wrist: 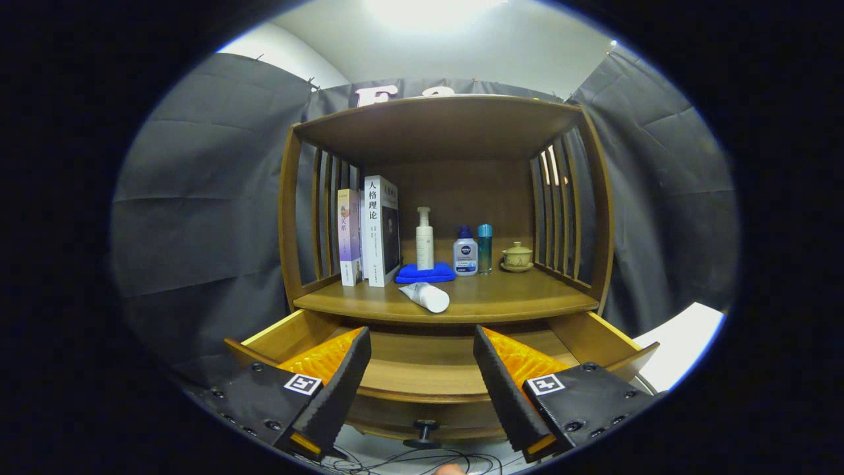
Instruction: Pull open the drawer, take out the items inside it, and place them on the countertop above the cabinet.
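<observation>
A wooden cabinet stands ahead with its drawer (pixel 422 389) pulled out toward me; the inside that shows between my fingers is bare wood. The drawer's dark knob (pixel 424 432) sits low between the fingertips. On the countertop (pixel 514 300) above the drawer a white tube (pixel 426 296) lies on its side near the front edge. My gripper (pixel 422 373) hovers over the drawer, open, with nothing between its black, orange-backed fingers (pixel 343 386).
Further back on the countertop: books (pixel 369 231) upright at the left, a white pump bottle (pixel 424 241) on a blue cloth (pixel 425 272), a small blue-capped bottle (pixel 465 254), a teal bottle (pixel 484 247), a lidded cup (pixel 517 256). Slatted sides and a shelf roof enclose it. Cables (pixel 395 458) lie below.
</observation>
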The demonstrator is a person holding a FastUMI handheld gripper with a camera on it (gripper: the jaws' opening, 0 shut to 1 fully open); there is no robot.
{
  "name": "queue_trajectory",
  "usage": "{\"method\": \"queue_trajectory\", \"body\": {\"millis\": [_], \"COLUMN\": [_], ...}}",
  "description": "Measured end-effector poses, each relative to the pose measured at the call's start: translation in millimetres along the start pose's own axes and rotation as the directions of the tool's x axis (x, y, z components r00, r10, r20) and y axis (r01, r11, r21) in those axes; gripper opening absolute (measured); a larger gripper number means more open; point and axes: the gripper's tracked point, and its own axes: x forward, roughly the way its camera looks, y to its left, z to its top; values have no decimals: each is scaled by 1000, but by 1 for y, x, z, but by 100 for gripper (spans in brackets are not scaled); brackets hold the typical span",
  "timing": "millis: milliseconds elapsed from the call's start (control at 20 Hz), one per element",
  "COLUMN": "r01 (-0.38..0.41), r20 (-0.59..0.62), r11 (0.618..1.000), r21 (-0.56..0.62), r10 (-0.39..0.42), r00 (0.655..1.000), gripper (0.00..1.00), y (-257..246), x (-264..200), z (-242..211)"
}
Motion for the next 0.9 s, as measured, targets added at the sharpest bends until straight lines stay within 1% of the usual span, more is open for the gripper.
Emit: {"method": "queue_trajectory", "body": {"millis": [200,400,600,900], "r01": [33,56,55,41], "r20": [-3,-27,-70,-87], "r11": [999,998,998,999], "r21": [34,30,23,-21], "r10": [-33,-55,-53,-42], "r00": [999,998,996,995], "gripper": [97,97,97,97], "y": [-2,-7,-6,2], "x": [-17,-25,-24,-18], "z": [-26,-57,-84,-109]}}
